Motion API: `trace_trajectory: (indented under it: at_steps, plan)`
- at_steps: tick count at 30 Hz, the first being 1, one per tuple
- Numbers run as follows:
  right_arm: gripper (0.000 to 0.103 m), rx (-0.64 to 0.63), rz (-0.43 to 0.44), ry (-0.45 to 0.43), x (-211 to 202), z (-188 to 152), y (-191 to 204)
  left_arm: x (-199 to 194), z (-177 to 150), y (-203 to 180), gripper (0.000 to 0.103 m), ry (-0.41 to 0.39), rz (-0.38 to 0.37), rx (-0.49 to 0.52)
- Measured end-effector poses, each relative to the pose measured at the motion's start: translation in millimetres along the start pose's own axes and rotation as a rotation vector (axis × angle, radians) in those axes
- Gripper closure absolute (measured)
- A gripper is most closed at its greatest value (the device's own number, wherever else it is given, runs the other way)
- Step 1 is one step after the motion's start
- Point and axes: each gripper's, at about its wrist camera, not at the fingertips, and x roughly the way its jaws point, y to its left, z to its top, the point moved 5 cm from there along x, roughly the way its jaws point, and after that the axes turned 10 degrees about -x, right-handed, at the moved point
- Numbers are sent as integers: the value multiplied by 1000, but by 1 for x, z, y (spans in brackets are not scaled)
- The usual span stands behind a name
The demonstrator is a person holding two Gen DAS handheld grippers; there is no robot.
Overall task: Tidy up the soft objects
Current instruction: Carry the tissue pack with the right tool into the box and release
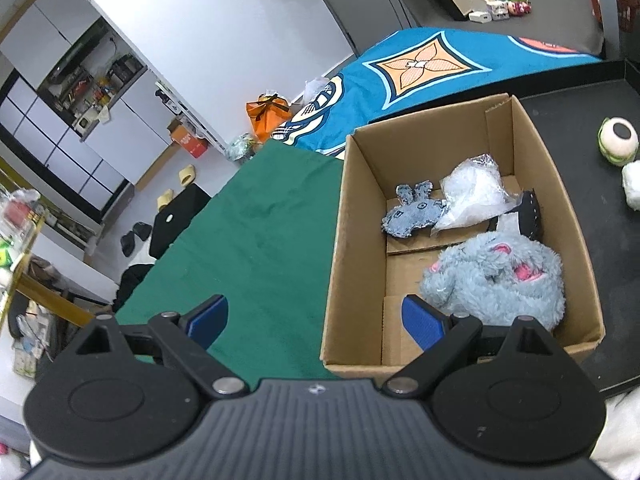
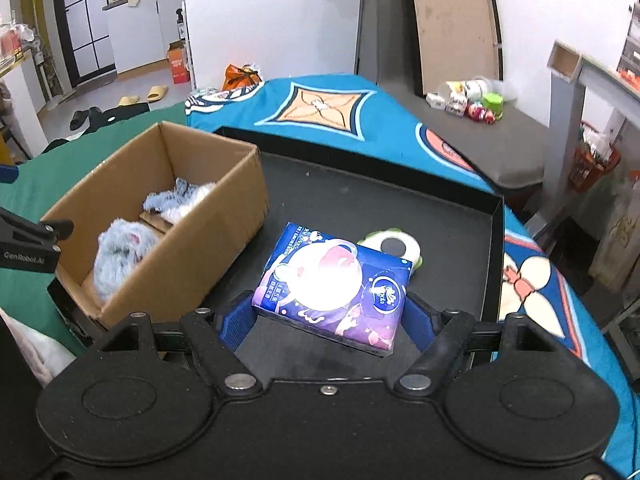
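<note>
Tissue pack clamped in my right gripper (image 2: 325, 320), next stop the cardboard box (image 2: 224, 216).

I judge this the carry step: the tissue pack (image 2: 334, 284) sits pinched between the blue pads above the black tray (image 2: 494, 248). My left gripper (image 1: 316, 320) hangs open and empty over the box's near wall. Next I'd swing left, clear the rim, and release beside the grey plush toy (image 1: 496, 280).

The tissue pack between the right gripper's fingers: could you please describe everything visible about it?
The tissue pack is a soft, flat rectangular packet in glossy purple-blue plastic wrap with a pale cartoon print and round logo, glare on top. It sits tilted, clamped at both ends by the right gripper, above the black tray, partly hiding a green-and-white plush.
</note>
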Motion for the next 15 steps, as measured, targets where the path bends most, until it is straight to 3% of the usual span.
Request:
trace_trajectory:
  at_steps: [15]
  plan:
    - [28, -83, -13, -75, -19, 48, 32, 4, -2, 10, 13, -3, -66, -56]
